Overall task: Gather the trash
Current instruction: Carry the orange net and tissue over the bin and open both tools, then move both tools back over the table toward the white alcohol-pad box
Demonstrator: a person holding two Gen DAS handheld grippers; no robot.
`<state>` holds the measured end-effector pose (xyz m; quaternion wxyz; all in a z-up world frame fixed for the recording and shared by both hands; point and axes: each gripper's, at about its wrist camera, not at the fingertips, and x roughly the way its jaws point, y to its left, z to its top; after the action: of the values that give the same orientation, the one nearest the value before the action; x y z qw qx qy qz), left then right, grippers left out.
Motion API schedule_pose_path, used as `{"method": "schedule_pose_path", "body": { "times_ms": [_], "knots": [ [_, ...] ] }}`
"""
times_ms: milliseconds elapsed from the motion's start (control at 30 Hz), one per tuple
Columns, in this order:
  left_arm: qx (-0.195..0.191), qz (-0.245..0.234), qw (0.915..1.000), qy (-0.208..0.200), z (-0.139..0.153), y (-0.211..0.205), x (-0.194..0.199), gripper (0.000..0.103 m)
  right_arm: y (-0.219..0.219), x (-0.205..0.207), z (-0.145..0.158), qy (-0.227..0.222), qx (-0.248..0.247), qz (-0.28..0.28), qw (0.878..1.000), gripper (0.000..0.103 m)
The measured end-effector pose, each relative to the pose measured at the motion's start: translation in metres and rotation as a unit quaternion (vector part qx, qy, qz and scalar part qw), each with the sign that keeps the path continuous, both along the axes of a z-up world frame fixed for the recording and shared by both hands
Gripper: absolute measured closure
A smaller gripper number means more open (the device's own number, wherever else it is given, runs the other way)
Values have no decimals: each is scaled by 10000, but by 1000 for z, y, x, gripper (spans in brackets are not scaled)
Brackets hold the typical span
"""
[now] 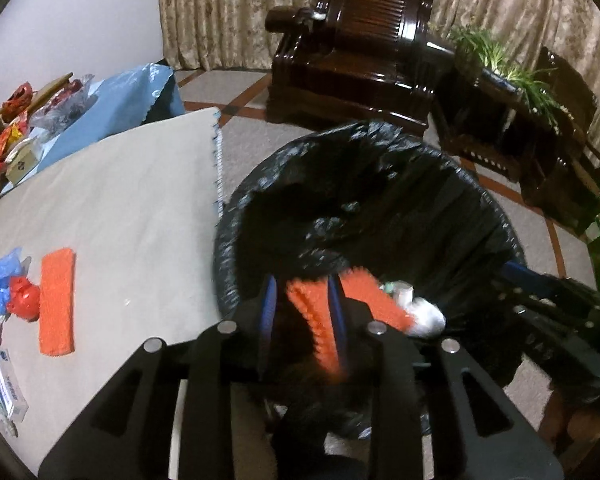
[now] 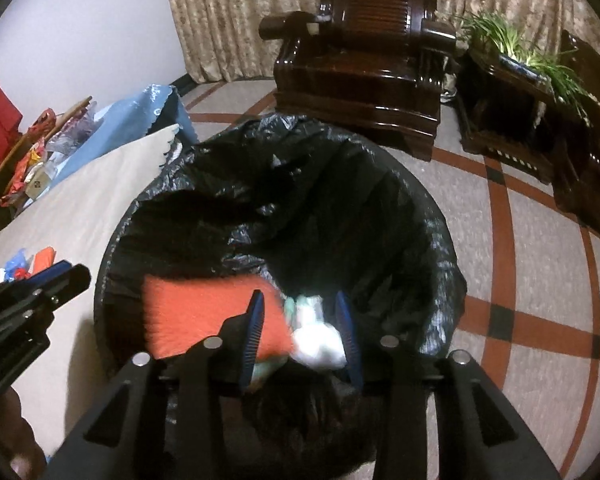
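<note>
The wide mouth of the black-lined round bin (image 2: 380,208) gapes open at its far half; an orange fuzzy cloth (image 2: 204,312) and white crumpled paper (image 2: 320,344) crowd the near side. The beige-covered desk (image 1: 120,200) presses against its left rim.

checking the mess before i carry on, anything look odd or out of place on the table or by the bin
Nothing is spilled around the black-lined bin. On the beige tablecloth, an orange rectangular sponge cloth and a heap of blue and red wrappers lie uncollected near the edge.

Orange cloth (image 2: 204,312) and white wad (image 2: 320,344) inside black-lined bin (image 2: 432,240).
</note>
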<state>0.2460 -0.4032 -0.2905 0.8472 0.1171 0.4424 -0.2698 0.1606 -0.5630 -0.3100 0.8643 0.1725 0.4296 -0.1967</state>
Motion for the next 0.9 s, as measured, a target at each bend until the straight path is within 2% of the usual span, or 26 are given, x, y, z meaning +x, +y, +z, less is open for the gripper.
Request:
{"method": "schedule_pose_path", "body": {
  "times_ms": [33, 100, 200, 333, 433, 667, 900],
  "knots": [
    [31, 50, 10000, -23, 0, 11, -1, 65, 4, -4, 2, -35, 28, -11, 10000, 66],
    [85, 177, 9998, -84, 3, 31, -3, 60, 15, -9, 8, -135, 81, 16, 9999, 66],
    [181, 395, 9989, -146, 9, 68, -2, 59, 42, -12, 17, -260, 63, 199, 9994, 66],
    [202, 818, 9961, -242, 23, 132, 0, 49, 97, -9, 29, -398, 130, 664, 9969, 66],
    [228, 1168, 9922, -364, 35, 185, -1, 46, 142, -3, 36, -464, 134, 1046, 9933, 65],
    [392, 2019, 9765, -642, 57, 311, -4, 42, 260, 15, 48, -633, 1, 2031, 9771, 65],
    [461, 2811, 9560, -706, 64, 413, -12, 39, 343, 33, 55, -764, -85, 2619, 9620, 59]
  ]
}}
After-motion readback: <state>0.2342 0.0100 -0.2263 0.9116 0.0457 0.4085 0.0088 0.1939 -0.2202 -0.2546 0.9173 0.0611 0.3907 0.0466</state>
